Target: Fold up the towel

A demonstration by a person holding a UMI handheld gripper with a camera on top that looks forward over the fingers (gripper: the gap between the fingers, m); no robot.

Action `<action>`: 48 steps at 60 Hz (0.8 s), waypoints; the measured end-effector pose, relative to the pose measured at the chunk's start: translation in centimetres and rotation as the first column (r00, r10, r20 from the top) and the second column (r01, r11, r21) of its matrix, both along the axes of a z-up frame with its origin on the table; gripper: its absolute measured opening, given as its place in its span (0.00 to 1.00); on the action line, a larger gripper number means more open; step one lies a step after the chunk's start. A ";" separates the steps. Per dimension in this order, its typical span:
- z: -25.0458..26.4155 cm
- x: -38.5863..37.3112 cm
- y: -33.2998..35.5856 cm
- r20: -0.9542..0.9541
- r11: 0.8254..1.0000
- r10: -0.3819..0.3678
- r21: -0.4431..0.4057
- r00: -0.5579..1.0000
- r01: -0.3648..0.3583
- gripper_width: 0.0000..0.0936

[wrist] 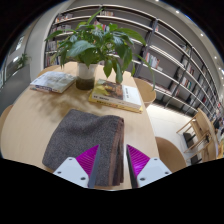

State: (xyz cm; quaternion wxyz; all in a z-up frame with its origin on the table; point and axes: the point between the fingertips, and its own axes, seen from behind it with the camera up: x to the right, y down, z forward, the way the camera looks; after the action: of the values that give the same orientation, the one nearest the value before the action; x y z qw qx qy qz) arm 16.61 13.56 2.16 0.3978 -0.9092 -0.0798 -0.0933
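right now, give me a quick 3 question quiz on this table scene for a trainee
1. True or false: the claw is shut on the grey towel.
2. What stands at the table's far side, between the two books? A) potted plant B) lamp C) mug
3. Which lies nearer the claw: the towel or the books?

Key
1. False: its fingers are open.
2. A, the potted plant, between one book and the other book.
3. The towel.

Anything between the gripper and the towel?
No. The grey towel lies on the table right at the open gripper. The potted plant and books sit beyond it.
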 end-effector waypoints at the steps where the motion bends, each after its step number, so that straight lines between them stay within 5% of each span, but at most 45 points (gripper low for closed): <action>1: 0.3 0.0 -0.3 -0.005 1.000 -0.001 0.010 1.000 0.001 0.57; 8: 4.6 -0.7 -1.5 -0.091 0.994 -0.050 0.096 0.995 0.059 0.79; 13: 8.9 -1.4 -3.1 -0.134 0.985 -0.076 0.142 0.988 0.095 0.85; 31: 22.0 -5.8 -12.8 -0.214 0.958 -0.039 0.270 0.976 0.097 0.86; 48: 25.1 -9.2 -21.5 -0.271 0.946 -0.025 0.304 0.962 0.110 0.85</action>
State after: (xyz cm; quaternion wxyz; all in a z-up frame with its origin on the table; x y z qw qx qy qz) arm 7.45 -7.95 27.23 0.5417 -0.8403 0.0212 0.0032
